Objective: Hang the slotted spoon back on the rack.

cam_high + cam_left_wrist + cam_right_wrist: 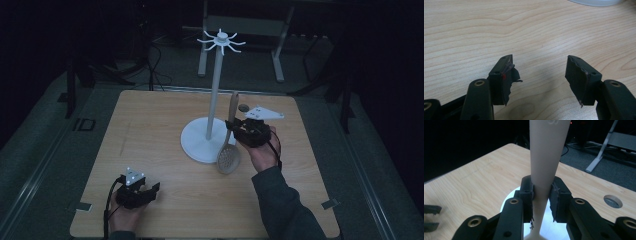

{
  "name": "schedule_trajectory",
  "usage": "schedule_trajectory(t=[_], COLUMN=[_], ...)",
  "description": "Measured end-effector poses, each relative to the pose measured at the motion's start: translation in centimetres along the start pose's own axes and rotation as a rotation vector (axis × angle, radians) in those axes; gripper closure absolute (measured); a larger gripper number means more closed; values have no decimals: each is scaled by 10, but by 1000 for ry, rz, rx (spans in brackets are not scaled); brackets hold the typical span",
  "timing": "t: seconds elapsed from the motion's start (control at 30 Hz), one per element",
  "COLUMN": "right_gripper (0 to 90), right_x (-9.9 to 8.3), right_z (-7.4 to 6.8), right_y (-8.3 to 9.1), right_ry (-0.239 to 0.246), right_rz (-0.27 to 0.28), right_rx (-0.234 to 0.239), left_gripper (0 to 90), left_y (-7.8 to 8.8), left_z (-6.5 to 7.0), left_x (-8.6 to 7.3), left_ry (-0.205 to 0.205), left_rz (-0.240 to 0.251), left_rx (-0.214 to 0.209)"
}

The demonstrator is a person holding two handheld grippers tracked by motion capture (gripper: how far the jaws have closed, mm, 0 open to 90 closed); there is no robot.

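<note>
1. Right gripper (239, 131) jaws clamp the slotted wooden spoon (229, 150) mid-handle, beside the hook stand (214, 100); left gripper (540, 75) jaws gape over the tabletop (150, 130).
2. Light, stiff, likely smooth: gripping nearer the bowl would curb swing.

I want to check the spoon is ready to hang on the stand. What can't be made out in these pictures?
- Slotted spoon, right gripper view: its bowl is cut off by the bottom edge and its handle end by the top edge.
- High view: the handle end is too small to show whether it has a hanging hole.
- Stand, right gripper view: the right gripper and the spoon cover all but part of its base.
</note>
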State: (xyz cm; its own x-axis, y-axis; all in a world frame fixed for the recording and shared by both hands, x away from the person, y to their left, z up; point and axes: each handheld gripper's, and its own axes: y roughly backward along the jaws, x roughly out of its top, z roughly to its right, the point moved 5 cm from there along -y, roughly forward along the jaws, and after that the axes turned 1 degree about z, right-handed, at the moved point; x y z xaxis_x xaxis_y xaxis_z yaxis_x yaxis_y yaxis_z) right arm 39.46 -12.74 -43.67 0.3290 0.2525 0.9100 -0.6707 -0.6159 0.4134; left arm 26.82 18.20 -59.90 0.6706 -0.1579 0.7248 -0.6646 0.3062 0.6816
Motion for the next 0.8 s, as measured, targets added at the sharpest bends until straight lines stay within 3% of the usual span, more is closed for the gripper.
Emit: schedule_trajectory(t=[0.8], right_gripper=[743], right_x=[40], right_z=[17], right_y=[6], right_ry=[-10], right_rz=[71], right_rx=[-27], left_gripper=[400], left_y=[0], left_z=[0], left_x=[0], left_ry=[4], left_rz=[1], left_rx=[-1])
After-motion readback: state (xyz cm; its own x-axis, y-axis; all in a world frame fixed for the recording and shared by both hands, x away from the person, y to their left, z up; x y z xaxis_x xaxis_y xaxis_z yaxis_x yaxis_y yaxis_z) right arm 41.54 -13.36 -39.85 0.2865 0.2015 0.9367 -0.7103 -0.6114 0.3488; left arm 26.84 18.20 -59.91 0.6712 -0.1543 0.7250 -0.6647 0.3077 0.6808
